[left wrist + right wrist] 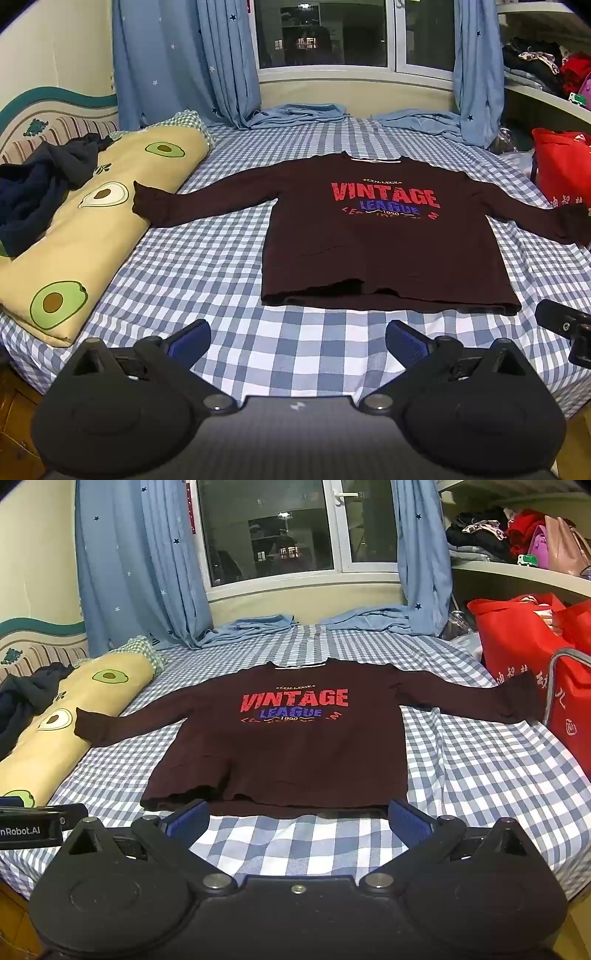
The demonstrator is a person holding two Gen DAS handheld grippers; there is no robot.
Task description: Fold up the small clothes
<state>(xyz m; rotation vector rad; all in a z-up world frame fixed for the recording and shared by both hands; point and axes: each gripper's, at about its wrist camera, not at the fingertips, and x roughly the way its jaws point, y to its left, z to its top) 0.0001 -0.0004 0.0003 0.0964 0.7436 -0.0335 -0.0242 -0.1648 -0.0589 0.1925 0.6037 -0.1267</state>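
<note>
A dark maroon long-sleeved sweatshirt [376,254] [291,749] with red "VINTAGE" lettering lies flat, front up, on the blue-and-white checked bed sheet [207,258] [480,775], both sleeves spread sideways. Its left cuff rests on the avocado-print pillow [88,221] [55,727]. My left gripper [297,338] hovers open over bare sheet, short of the hem and towards its left corner. My right gripper [297,818] is open too, its blue pads [406,818] level with the hem, nothing between them. Each gripper's body shows at the edge of the other view.
A dark blue garment [37,192] is heaped on the pillow by the striped headboard. Red bags [528,653] stand at the bed's right side, touching the right cuff. Blue curtains [177,62] pool on the bed's far edge under the window. Shelves [517,565] hold clothes and bags.
</note>
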